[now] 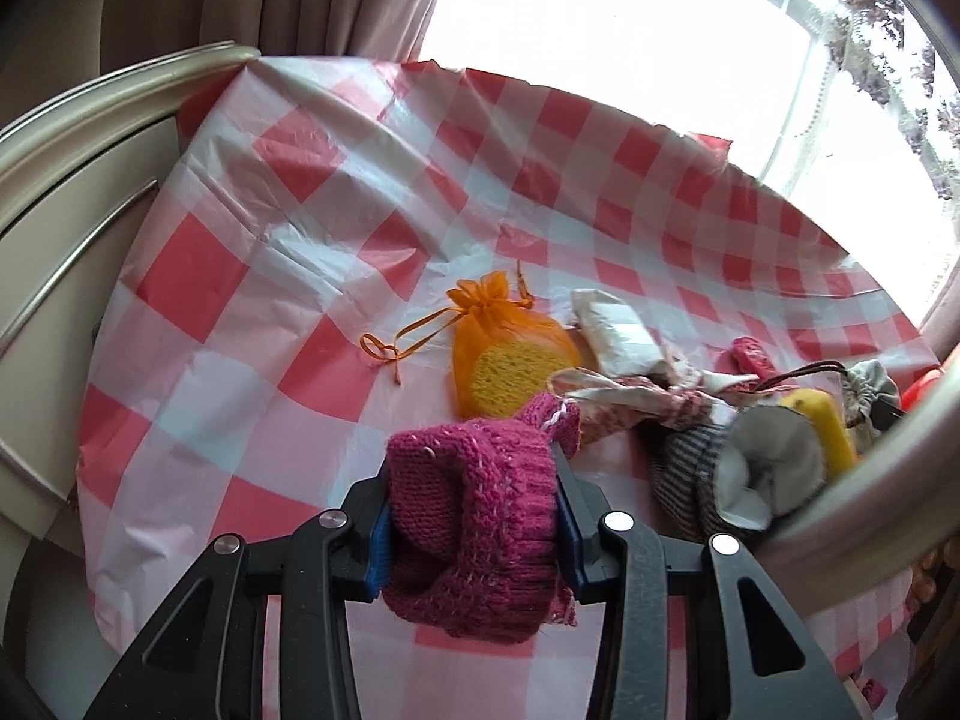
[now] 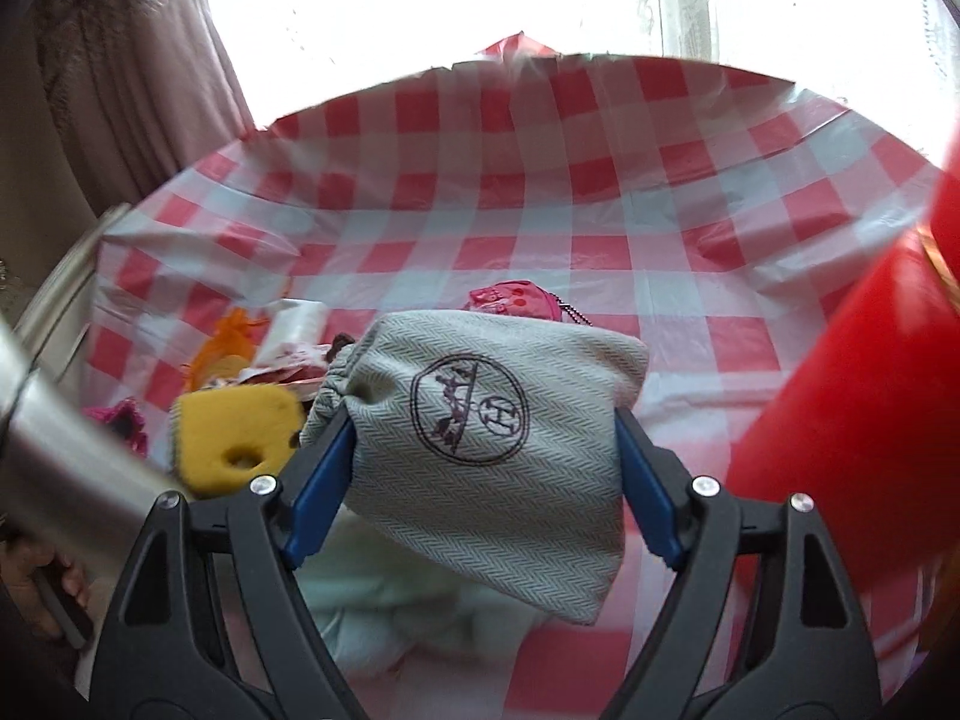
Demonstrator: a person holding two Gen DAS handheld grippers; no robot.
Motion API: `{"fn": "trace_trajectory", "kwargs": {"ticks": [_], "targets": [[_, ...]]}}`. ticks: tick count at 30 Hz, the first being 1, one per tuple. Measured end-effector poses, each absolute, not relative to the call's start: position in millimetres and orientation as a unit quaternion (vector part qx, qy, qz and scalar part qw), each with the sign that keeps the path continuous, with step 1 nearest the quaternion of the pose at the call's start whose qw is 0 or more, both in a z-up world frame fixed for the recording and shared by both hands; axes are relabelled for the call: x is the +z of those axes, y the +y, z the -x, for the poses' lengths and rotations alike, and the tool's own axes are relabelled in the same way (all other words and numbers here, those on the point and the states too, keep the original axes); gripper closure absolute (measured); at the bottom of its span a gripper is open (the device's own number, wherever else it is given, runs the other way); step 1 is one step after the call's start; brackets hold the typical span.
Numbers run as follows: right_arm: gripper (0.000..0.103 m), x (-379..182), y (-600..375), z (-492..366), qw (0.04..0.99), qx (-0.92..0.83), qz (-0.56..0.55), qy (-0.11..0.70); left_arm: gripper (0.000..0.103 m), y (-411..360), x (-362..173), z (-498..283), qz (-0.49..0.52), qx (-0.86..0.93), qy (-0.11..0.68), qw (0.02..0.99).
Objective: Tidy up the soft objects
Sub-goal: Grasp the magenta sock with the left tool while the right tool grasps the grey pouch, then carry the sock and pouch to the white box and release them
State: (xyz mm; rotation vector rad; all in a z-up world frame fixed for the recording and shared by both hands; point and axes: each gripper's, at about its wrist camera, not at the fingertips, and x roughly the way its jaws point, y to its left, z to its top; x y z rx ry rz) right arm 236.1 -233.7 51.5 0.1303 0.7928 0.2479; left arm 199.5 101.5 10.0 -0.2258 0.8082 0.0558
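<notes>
The left gripper [image 1: 474, 531] has its blue-padded fingers [image 1: 379, 546] pressed in on a magenta knitted wool piece with a ribbed cuff [image 1: 474, 534], which bulges out above and below the pads and hangs over the red-and-white checked plastic tablecloth [image 1: 288, 276]. Beyond it, toward the middle of the table, lies an orange see-through drawstring pouch [image 1: 510, 354] with a yellow sponge showing through its mesh, its thin cords trailing off to the left. Just to the right of the pouch sits a white folded cloth packet [image 1: 618, 333]. Nearer and further right is a heap of soft things — a floral-print fabric piece [image 1: 630, 402], a dark striped fabric item with a white lining [image 1: 720, 474] and a yellow sponge block [image 1: 825, 438] touching it.

In the right wrist view, the right gripper [image 2: 480, 480] holds a grey herringbone drawstring bag with a dark round stamped logo [image 2: 486, 438]; its fingers [image 2: 321, 486] sit moderately wide, one on each side of the bag, which tilts down to the right above the cloth. To the bag's left lies the same yellow sponge [image 2: 240, 432], here showing a hole. Behind the bag, a small pink patterned pouch with a bead chain [image 2: 510, 303] peeks out. A large red rounded object [image 2: 852, 408], blurred, fills the right side; what it is cannot be told.
</notes>
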Motion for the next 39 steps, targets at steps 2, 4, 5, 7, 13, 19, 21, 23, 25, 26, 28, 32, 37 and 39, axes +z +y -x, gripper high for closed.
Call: {"fn": "trace_trajectory", "kwargs": {"ticks": [2,4,5,7,13,19,21,23,25,26,28,32,37,39], "targets": [[0.020,56,-236,-219,0.915,0.122,-0.068,0.378,0.060,99,11,-191,0.115,0.022,0.389,0.914],[0.020,58,-238,-204,0.916,0.121,-0.071,0.375,0.060,97,12,-182,0.122,0.019,0.387,0.914],[0.020,59,-240,-196,0.916,0.121,-0.074,0.374,0.060,96,11,-179,0.125,0.017,0.387,0.913],[0.020,62,-244,-179,0.916,0.118,-0.083,0.374,0.060,94,13,-169,0.134,0.013,0.384,0.913],[0.020,68,-254,-132,0.920,0.101,-0.086,0.369,0.060,80,27,-132,0.149,-0.010,0.369,0.917],[0.020,68,-266,-93,0.921,0.088,-0.081,0.372,0.060,54,43,-98,0.147,-0.049,0.362,0.919],[0.020,67,-272,-82,0.920,0.085,-0.087,0.372,0.060,44,46,-90,0.141,-0.062,0.361,0.920],[0.020,66,-281,-72,0.919,0.079,-0.098,0.373,0.060,34,48,-83,0.138,-0.077,0.363,0.918],[0.020,64,-288,-63,0.918,0.075,-0.104,0.375,0.060,23,51,-76,0.129,-0.090,0.363,0.918],[0.020,63,-291,-59,0.918,0.072,-0.106,0.376,0.060,18,52,-73,0.125,-0.095,0.364,0.918],[0.020,62,-300,-50,0.917,0.063,-0.107,0.378,0.060,5,54,-67,0.120,-0.113,0.366,0.916],[0.020,62,-320,-27,0.921,0.035,-0.097,0.376,0.060,-16,54,-59,0.114,-0.142,0.376,0.908],[0.020,59,-349,2,0.922,-0.020,-0.072,0.381,0.060,-56,56,-46,0.092,-0.188,0.387,0.898],[0.020,58,-361,11,0.919,-0.033,-0.069,0.386,0.059,-76,56,-42,0.081,-0.209,0.391,0.893]]}}
